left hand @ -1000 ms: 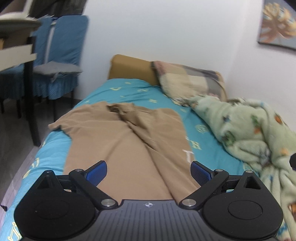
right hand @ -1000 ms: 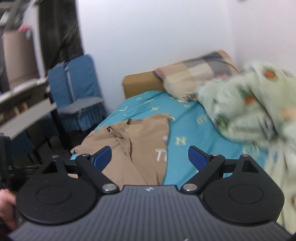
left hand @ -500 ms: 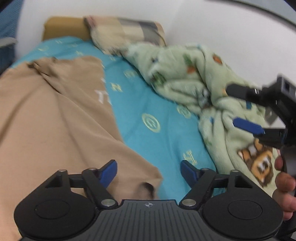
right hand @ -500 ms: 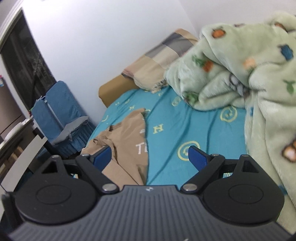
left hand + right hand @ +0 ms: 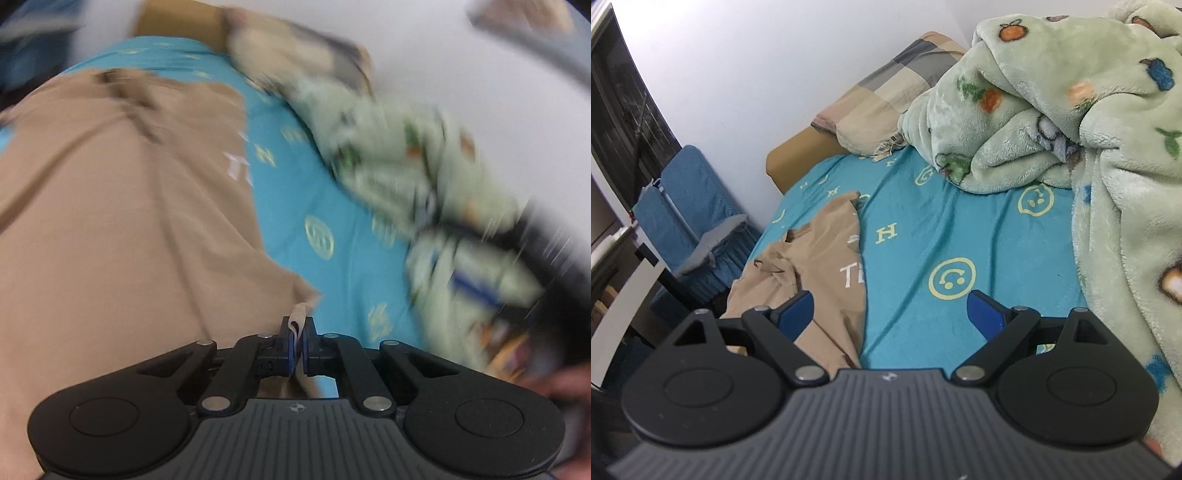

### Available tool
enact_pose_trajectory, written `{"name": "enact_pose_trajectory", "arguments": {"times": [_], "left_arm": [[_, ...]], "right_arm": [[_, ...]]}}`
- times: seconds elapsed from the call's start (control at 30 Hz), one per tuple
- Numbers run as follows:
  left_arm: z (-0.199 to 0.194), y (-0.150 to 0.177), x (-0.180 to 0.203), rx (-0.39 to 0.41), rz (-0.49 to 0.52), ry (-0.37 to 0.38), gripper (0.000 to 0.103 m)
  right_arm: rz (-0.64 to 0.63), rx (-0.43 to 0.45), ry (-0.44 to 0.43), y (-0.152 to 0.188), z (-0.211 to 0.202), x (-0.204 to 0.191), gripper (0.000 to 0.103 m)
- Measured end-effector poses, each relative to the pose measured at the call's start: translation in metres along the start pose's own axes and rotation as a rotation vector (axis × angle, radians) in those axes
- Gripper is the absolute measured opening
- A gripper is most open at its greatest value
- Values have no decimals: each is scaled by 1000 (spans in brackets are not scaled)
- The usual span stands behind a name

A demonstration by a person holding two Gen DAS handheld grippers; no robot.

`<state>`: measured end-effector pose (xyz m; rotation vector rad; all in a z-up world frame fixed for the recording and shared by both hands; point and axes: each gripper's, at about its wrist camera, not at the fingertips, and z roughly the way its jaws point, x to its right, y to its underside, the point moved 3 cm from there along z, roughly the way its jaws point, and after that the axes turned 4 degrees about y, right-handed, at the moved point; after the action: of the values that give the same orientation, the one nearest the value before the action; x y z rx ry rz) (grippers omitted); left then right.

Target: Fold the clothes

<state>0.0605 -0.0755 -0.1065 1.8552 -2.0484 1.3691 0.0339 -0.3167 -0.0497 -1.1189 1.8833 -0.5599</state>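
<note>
A tan T-shirt (image 5: 122, 221) with white lettering lies spread on the turquoise bed sheet (image 5: 325, 206). My left gripper (image 5: 298, 341) is shut on the shirt's near right corner, a fold of tan cloth pinched between the blue pads. In the right wrist view the same shirt (image 5: 820, 266) lies at the left of the sheet (image 5: 942, 236). My right gripper (image 5: 889, 312) is open and empty above the sheet, right of the shirt's edge. It shows blurred at the right of the left wrist view (image 5: 476, 284).
A green fleece blanket (image 5: 1071, 129) is heaped along the bed's right side against the wall. A checked pillow (image 5: 886, 96) lies at the head. Blue-covered chairs (image 5: 690, 218) and a table edge stand left of the bed.
My left gripper swung right to the shirt's near corner and closed on it. My right gripper moved right over the sheet and stayed open.
</note>
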Motion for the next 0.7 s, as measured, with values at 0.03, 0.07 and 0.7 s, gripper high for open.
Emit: {"name": "enact_pose_trajectory", "arguments": {"times": [0.03,0.07,0.7], "left_arm": [[-17,0,-7,19,-60,2,4],[-34,-1,-13,38,-116,1,4],[-95,13,-21,62,54,-338,59]], "right_arm": [[1,-4,-4,0,0,0,91],[-1,-7,-10,1,0,-1,91],[-147,43,-96,9,-19,-39,91]]}}
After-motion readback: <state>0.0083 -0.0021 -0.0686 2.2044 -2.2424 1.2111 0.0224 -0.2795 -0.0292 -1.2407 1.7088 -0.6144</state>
